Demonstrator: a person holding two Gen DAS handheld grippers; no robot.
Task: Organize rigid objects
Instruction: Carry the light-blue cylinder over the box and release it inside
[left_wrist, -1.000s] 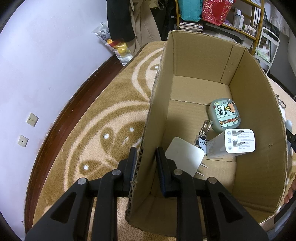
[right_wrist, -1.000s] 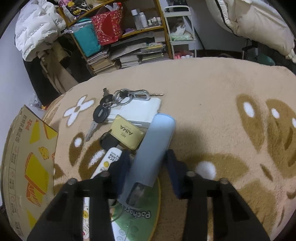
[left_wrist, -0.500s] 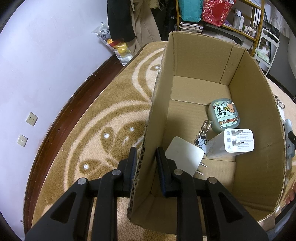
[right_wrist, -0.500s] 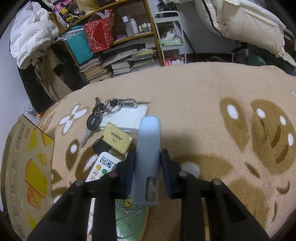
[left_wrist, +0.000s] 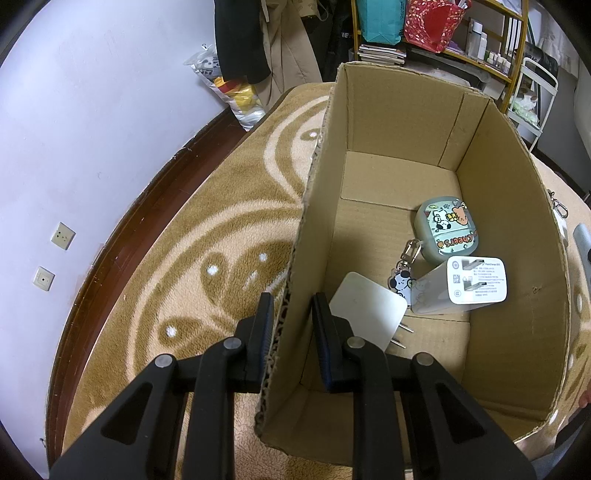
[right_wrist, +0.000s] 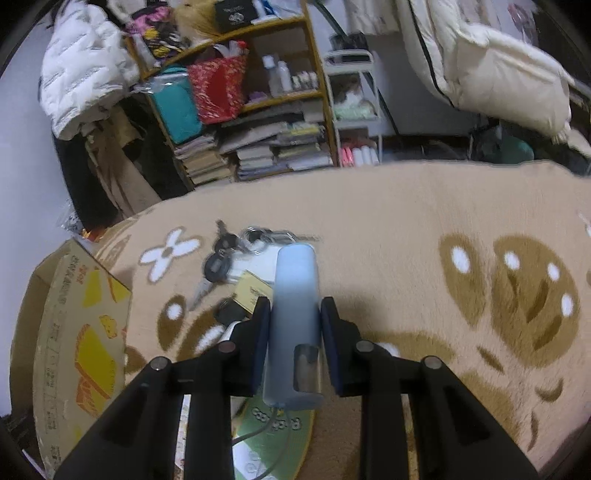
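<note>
The left gripper (left_wrist: 290, 325) points down and forward over the near corner of a cardboard box (left_wrist: 517, 206), its two fingers straddling the box's left wall; the outer pad sits against the corrugated edge, while the inner pad shows a slim gap, so the clamp looks closed on the wall but not tightly. Just ahead of its inner finger, on the box floor, lies one white plug adapter (left_wrist: 369, 310) with two metal prongs pointing toward the gripper. Beyond that, a second white charger block (left_wrist: 458, 286) stands with its printed label up, one small dog keychain charm (left_wrist: 402, 282) touching it. Farther still rests one grey-green earbud case (left_wrist: 447, 230) with cartoon stickers. Outside the left wall is patterned brown rug (left_wrist: 207, 236), then a dark wooden skirting and a wall.

The right gripper (right_wrist: 293, 321) is held level above the rug, pressed shut on one pale blue cylindrical device (right_wrist: 293, 314) that lies along the fingers, its rounded end projecting forward. Under and just left of that end sit one white flat box (right_wrist: 255, 262), one yellow tag (right_wrist: 253, 291) and one bunch of keys (right_wrist: 225, 254), all touching. Below the fingers, a green round card (right_wrist: 280, 428) and part of a remote control (right_wrist: 229, 332) show. The box's printed outside stands far left. Shelves of books stand well beyond.
</note>
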